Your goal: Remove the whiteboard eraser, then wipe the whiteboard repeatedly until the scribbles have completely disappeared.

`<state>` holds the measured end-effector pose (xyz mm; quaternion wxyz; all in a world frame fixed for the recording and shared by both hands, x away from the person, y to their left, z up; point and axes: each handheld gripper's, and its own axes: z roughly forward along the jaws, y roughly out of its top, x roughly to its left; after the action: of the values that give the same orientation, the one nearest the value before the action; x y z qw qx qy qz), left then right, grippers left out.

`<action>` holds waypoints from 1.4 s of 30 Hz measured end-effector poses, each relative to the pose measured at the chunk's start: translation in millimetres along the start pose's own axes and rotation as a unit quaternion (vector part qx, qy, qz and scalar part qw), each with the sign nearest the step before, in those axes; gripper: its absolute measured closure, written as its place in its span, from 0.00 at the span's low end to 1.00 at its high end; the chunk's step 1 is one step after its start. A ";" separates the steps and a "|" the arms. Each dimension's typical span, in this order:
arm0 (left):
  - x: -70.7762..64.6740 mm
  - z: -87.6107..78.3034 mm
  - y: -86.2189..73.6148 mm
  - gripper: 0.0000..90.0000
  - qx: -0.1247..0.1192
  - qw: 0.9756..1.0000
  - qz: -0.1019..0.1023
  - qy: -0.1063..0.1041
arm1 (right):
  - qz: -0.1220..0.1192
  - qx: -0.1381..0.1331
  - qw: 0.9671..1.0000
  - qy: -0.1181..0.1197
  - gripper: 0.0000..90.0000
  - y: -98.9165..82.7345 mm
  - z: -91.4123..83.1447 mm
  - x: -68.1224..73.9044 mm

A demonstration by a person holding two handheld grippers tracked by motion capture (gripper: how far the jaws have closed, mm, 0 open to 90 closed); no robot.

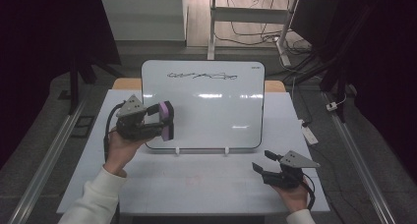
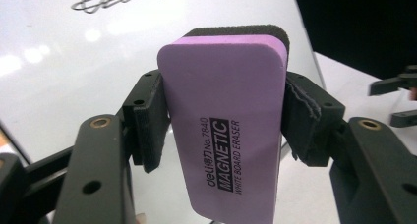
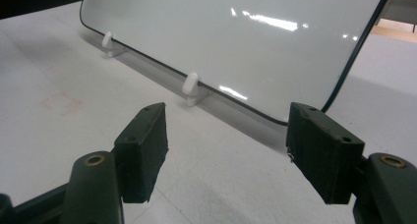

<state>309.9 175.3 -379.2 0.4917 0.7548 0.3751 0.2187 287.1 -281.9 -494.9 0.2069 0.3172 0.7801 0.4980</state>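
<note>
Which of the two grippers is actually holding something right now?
The left gripper, at the whiteboard's left edge: its jaws clamp a purple whiteboard eraser. The right gripper sits low on the table with jaws open and empty.

A whiteboard (image 1: 216,111) stands propped on the table (image 1: 196,184), an eraser (image 1: 166,119) before its left edge.
</note>
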 end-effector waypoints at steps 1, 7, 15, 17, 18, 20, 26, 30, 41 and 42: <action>0.5 0.1 0.9 0.43 0.002 1.000 0.000 0.006 | 0.001 0.000 1.000 -0.001 0.35 -0.2 -0.4 -0.4; 4.9 1.3 15.5 0.44 0.012 0.999 0.014 0.044 | 0.002 -0.001 1.000 0.000 0.35 -2.3 0.6 -1.2; 22.4 11.6 47.0 0.43 0.020 0.995 0.023 0.093 | -0.009 0.006 1.000 0.001 0.35 -3.0 3.7 1.0; 30.1 16.5 52.3 0.43 0.023 0.995 0.013 0.096 | -0.006 0.007 1.000 0.000 0.35 -3.3 3.6 0.3; 33.4 19.1 54.8 0.43 0.026 0.994 0.011 0.102 | -0.006 0.006 1.000 -0.001 0.35 -3.5 3.6 -0.2; 39.7 24.5 60.1 0.43 0.035 0.993 0.008 0.113 | -0.004 0.007 1.000 -0.002 0.35 -3.9 3.2 -0.5; 56.3 42.3 76.7 0.43 0.067 0.989 -0.008 0.135 | -0.003 0.008 1.000 -0.002 0.35 -4.4 4.2 -0.7; 59.4 54.4 85.1 0.43 0.081 0.986 -0.007 0.142 | -0.004 0.007 1.000 -0.001 0.35 -4.1 4.3 0.1; 55.3 92.2 98.0 0.43 0.120 0.978 0.020 0.172 | -0.006 0.006 1.000 0.000 0.35 -4.6 4.1 0.4; 54.0 94.1 98.3 0.43 0.121 0.977 0.025 0.176 | -0.006 0.006 1.000 0.000 0.35 -4.5 4.0 0.6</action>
<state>443.9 140.0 -331.8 0.3174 0.7674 0.4607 0.3131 287.9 -280.3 -500.7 0.2075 0.3137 0.7849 0.4924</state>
